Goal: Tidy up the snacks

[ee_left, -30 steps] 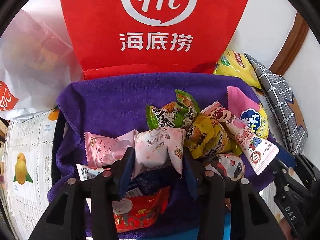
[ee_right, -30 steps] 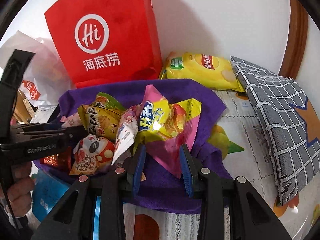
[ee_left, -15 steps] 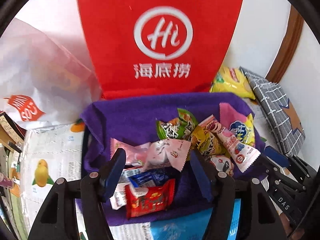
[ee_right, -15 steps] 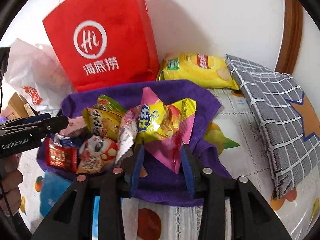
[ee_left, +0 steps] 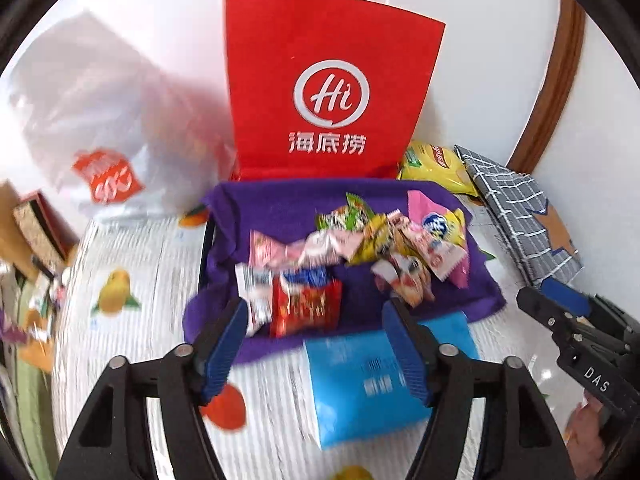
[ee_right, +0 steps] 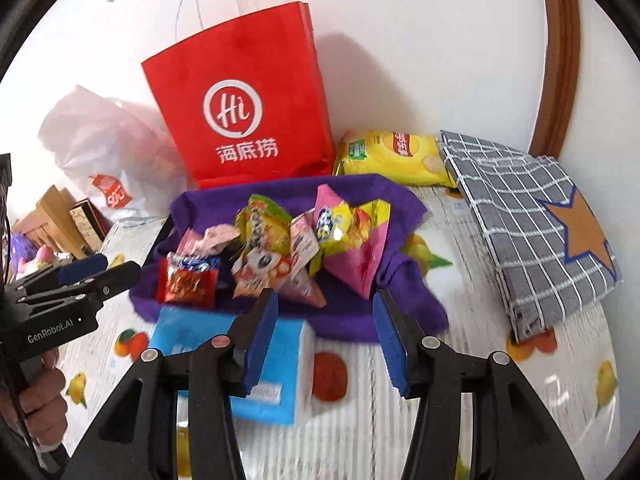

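The snacks lie in one heap on the purple towel point(ee_right: 404, 200), so the gathering part looks done, in my judgement; what is left is prob. to sort them or move them into a container, e.g. the red paper bag point(ee_right: 240, 120) that stands upright just behind the towel, against the wall.

Left gripper point(ee_left: 316, 344) has just been opening: its blue pads stand wide apart, nothing between them, and it hangs above the near edge of the towel. Right gripper point(ee_right: 326, 332) has just been opening too, less wide, also empty, over the towel's front right part.

Materials: the towel is soft, fuzzy cloth, rumpled at the edges. The small packets are thin crinkly foil/plastic w/ zigzag sealed ends: a red packet point(ee_left: 306, 306) nearest the front left, pale pink packets point(ee_left: 296, 246) in the middle, a big pink-and-yellow packet point(ee_right: 352, 236) at right, standing half up. A yellow chips bag point(ee_right: 394, 154), puffy and glossy, lies off the towel beside the red bag. A light blue tissue pack point(ee_right: 272, 364), soft-cornered, lies just in front of the towel. A grey checked cloth point(ee_right: 528, 216) lies folded flat at right. The table cover point(ee_right: 460, 380) is shiny, w/ fruit print.
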Demonstrator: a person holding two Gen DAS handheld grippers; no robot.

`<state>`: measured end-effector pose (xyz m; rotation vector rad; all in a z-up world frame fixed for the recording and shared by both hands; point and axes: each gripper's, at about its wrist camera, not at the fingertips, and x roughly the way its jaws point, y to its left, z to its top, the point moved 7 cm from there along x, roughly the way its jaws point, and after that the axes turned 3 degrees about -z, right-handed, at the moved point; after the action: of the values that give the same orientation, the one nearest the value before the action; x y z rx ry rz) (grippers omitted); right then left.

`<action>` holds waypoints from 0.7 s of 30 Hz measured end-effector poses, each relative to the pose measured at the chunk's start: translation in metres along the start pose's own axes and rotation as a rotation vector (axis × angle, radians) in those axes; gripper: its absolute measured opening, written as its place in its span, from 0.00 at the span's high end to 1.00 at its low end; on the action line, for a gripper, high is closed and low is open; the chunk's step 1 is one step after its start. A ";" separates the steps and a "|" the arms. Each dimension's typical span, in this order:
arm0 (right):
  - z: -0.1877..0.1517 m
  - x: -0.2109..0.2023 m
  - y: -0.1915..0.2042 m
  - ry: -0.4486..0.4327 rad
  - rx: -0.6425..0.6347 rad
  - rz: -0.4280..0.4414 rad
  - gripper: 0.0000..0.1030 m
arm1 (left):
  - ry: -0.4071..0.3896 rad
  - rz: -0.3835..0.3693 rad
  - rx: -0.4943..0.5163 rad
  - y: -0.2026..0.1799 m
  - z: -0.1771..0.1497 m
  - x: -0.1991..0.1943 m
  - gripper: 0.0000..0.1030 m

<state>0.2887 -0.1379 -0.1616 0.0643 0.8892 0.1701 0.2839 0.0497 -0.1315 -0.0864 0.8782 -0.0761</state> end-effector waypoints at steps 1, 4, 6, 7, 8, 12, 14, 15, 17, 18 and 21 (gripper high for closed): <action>-0.003 -0.005 0.001 0.000 0.002 -0.004 0.50 | -0.006 -0.002 -0.013 0.001 -0.004 -0.006 0.30; -0.014 -0.025 0.002 -0.009 -0.009 -0.035 0.35 | -0.025 0.023 -0.023 0.001 -0.017 -0.022 0.24; -0.021 -0.041 0.004 -0.034 -0.021 -0.056 0.29 | -0.043 0.041 -0.006 -0.001 -0.024 -0.036 0.22; -0.023 -0.047 0.004 -0.038 -0.023 -0.064 0.24 | -0.054 0.047 0.003 -0.002 -0.028 -0.043 0.22; -0.027 -0.055 0.004 -0.045 -0.021 -0.074 0.23 | -0.068 0.051 0.011 -0.003 -0.031 -0.052 0.20; -0.038 -0.084 0.003 -0.092 -0.001 -0.057 0.14 | -0.104 0.040 0.042 -0.014 -0.046 -0.080 0.14; -0.043 -0.099 0.003 -0.124 0.004 -0.027 0.09 | -0.125 0.044 0.054 -0.019 -0.055 -0.095 0.13; -0.046 -0.106 0.003 -0.136 0.001 -0.023 0.08 | -0.133 0.048 0.056 -0.020 -0.058 -0.100 0.13; -0.053 -0.119 0.004 -0.157 -0.014 -0.038 0.06 | -0.155 0.051 0.061 -0.024 -0.066 -0.114 0.12; -0.056 -0.125 0.003 -0.164 -0.018 -0.050 0.06 | -0.163 0.049 0.062 -0.026 -0.068 -0.119 0.12; -0.066 -0.140 0.002 -0.159 0.010 -0.029 0.06 | -0.187 0.045 0.065 -0.032 -0.078 -0.138 0.11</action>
<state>0.1508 -0.1617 -0.0961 0.0726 0.7321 0.1313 0.1354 0.0290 -0.0723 -0.0128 0.6894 -0.0535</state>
